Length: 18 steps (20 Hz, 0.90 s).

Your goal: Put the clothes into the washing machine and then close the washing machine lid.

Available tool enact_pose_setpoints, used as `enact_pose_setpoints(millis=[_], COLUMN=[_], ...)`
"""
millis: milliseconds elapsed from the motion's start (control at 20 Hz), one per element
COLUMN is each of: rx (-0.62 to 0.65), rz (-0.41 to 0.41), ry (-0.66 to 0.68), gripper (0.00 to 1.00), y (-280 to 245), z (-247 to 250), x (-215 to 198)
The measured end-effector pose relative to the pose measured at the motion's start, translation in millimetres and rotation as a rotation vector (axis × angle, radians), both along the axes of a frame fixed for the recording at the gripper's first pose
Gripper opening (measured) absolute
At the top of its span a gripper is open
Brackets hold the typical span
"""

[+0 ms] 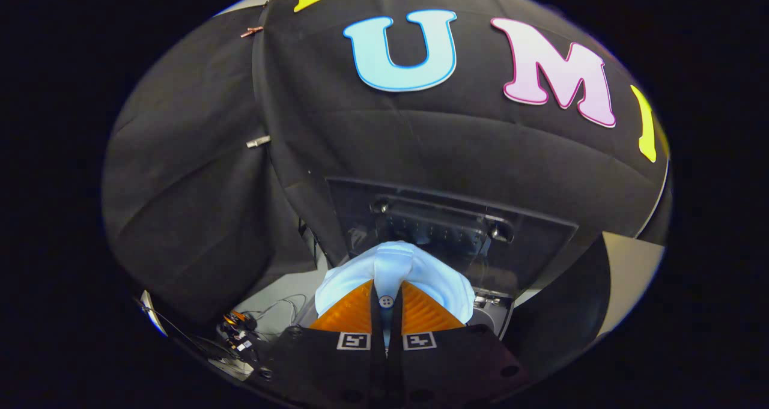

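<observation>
pinching one pale garment between its fingers, the gripper was clamped on a bunched fold with a button showing. it looked soft and light, likely to sag, so a thick fold seemed the best hold. one washing machine stood just beyond, its one lid raised.

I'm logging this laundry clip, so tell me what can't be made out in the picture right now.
- Washing machine drum, gripper view: hidden by the white garment and the tool, shut on the garment.
- Rest of the garment: hangs out of sight beyond the fingers.
- Raised lid: dark against the cloth, lower edge covered by the garment.
- Cables beside the machine: too small to identify.
</observation>
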<state>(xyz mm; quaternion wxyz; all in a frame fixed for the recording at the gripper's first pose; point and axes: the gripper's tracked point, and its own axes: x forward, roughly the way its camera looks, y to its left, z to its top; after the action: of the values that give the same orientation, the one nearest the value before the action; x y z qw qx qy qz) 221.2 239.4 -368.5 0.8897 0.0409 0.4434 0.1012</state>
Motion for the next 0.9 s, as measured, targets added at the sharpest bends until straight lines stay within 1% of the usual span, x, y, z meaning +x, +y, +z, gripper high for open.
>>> enact_pose_setpoints(millis=[250,400,550,700,800,900], rx=[-0.062,-0.072,-0.093,-0.097,-0.039,-0.062], rz=[0.003,0.01,0.014,-0.007,-0.016,-0.021], ry=[0.054,0.082,0.096,0.123,0.111,0.104], gripper=[0.05,0.06,0.06,0.06,0.43,0.79], y=[1,7,5,2,9,0], z=[-48,-70,-83,-85,-77,-76], x=[-8,-14,-18,-22,-20,-20])
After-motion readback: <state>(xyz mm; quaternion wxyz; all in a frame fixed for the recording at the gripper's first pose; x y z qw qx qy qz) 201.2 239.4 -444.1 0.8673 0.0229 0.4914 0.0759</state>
